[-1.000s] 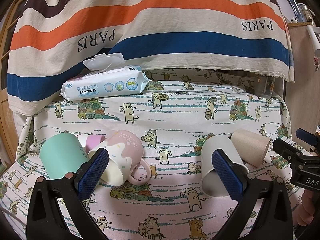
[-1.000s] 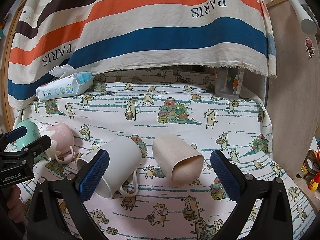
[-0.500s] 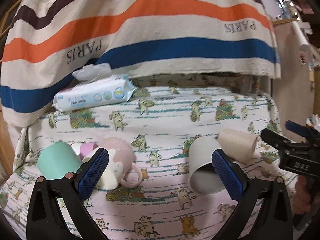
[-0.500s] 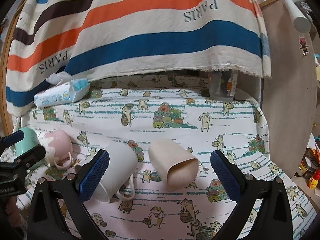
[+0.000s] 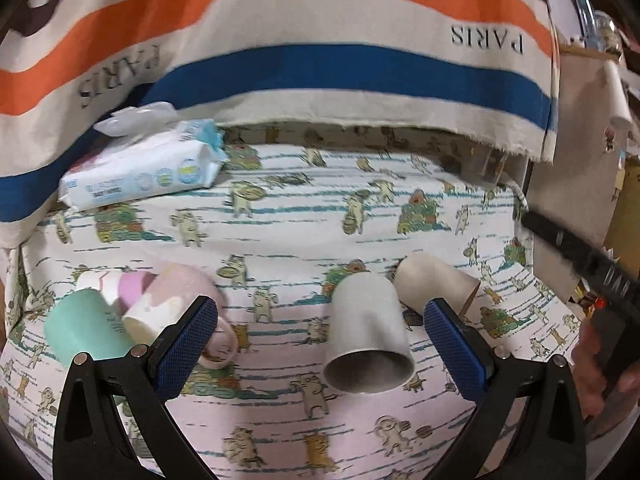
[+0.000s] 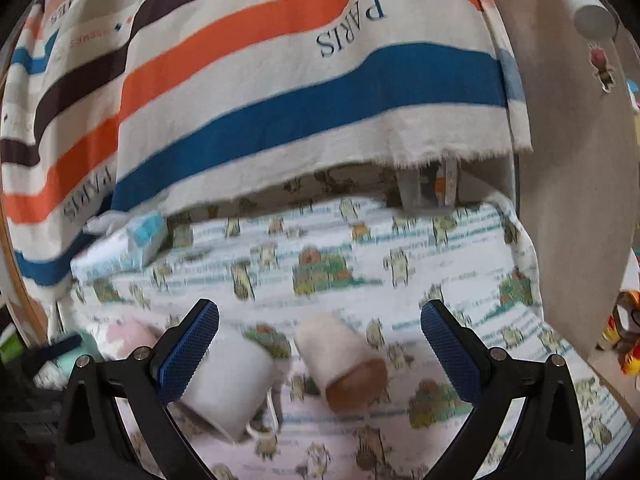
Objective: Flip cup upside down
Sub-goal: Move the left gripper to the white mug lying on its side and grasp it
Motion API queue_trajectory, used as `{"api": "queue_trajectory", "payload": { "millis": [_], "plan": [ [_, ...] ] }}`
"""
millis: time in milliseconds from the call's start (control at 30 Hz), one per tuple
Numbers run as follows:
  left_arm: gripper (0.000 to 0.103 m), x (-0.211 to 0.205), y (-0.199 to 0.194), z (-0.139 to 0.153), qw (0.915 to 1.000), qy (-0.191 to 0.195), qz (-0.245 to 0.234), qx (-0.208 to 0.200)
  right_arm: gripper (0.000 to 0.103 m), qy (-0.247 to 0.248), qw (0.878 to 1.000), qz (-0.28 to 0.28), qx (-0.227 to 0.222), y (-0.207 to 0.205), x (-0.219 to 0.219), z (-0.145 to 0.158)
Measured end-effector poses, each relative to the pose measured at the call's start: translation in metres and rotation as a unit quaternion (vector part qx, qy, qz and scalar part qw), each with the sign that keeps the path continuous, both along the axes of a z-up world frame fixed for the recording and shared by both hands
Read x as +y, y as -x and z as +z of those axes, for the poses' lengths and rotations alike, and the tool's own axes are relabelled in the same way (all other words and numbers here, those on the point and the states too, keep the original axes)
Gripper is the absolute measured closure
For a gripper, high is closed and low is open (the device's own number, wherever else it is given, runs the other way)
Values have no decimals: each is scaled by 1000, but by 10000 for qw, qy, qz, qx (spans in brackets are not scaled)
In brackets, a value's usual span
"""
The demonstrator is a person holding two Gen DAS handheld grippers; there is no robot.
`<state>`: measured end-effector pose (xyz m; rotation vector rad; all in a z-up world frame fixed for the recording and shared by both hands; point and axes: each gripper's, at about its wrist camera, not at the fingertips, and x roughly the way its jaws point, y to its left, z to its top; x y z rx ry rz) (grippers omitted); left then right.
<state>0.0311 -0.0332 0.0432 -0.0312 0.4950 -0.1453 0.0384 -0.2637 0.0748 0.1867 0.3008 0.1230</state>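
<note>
Several cups lie on their sides on the cat-print cloth (image 5: 288, 236). A white mug (image 5: 368, 332) lies with its mouth toward me, between the fingers of my open, empty left gripper (image 5: 320, 344). A beige cup (image 5: 436, 284) lies just right of it. A pink mug (image 5: 176, 300) and a mint cup (image 5: 84, 332) lie at the left. In the right wrist view the beige cup (image 6: 340, 356) lies between the fingers of my open, empty right gripper (image 6: 320, 344), with the white mug (image 6: 228, 380) at its left finger. The view is blurred.
A pack of baby wipes (image 5: 140, 168) lies at the back left under a hanging striped cloth (image 5: 320, 40). A wooden panel (image 6: 572, 160) bounds the right side. The right gripper's body shows at the right edge of the left wrist view (image 5: 592, 268).
Both grippers have drawn back and risen a little. The left view has swung right, bringing the white mug between its fingers. The cups have not moved. Both grippers stay open.
</note>
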Motion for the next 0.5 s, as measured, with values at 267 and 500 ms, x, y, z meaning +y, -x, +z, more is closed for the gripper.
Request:
{"api": "queue_trajectory", "payload": {
  "millis": [267,500],
  "plan": [
    [0,-25,-33,-39,9960,137,-252,850,1,-289,9989,165,326,-28,4,-16],
    [0,-29,-52,-63,9902,245,-430,1304,1,-378,9904,772,1085,-45,18,-43]
  ]
}}
